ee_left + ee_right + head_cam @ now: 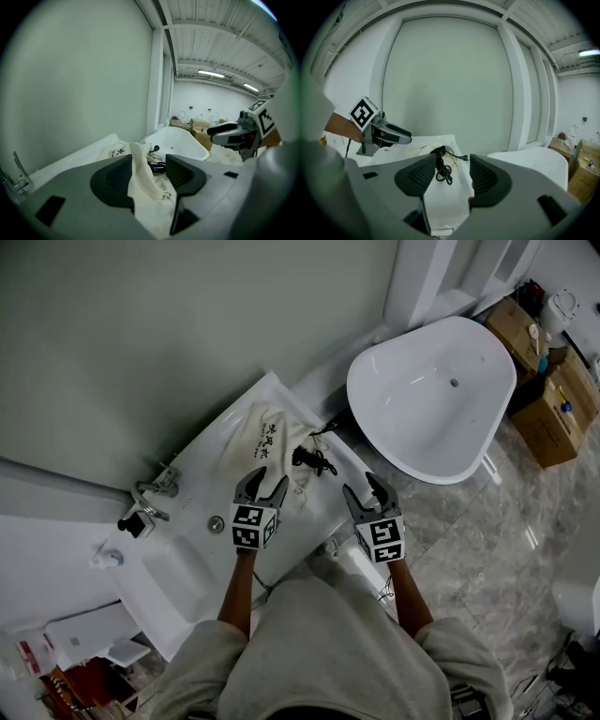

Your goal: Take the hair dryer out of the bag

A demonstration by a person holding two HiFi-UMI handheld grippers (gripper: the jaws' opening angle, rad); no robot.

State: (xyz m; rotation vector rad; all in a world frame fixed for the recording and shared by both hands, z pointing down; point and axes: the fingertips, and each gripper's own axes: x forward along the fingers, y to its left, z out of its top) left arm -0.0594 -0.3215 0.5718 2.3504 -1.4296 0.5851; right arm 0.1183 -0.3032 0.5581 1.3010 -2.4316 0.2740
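A cream drawstring bag [266, 442] with dark lettering lies on the white counter [309, 512]. A black cord [313, 460] with its plug spills from the bag's mouth; the hair dryer's body is hidden inside. My left gripper [262, 486] hovers at the bag's near edge, jaws apart. In the left gripper view the bag cloth [146, 180] shows in the gap of the left gripper [149, 164], not pinched. My right gripper [367, 489] is open over the counter's right edge. In the right gripper view the cord [442, 172] lies ahead of the right gripper [453, 169].
A sink basin [178, 573] and a chrome faucet [155, 488] sit at the counter's left end. A white bathtub [431, 395] stands to the right, with cardboard boxes [553, 399] beyond it. A wall runs behind the counter.
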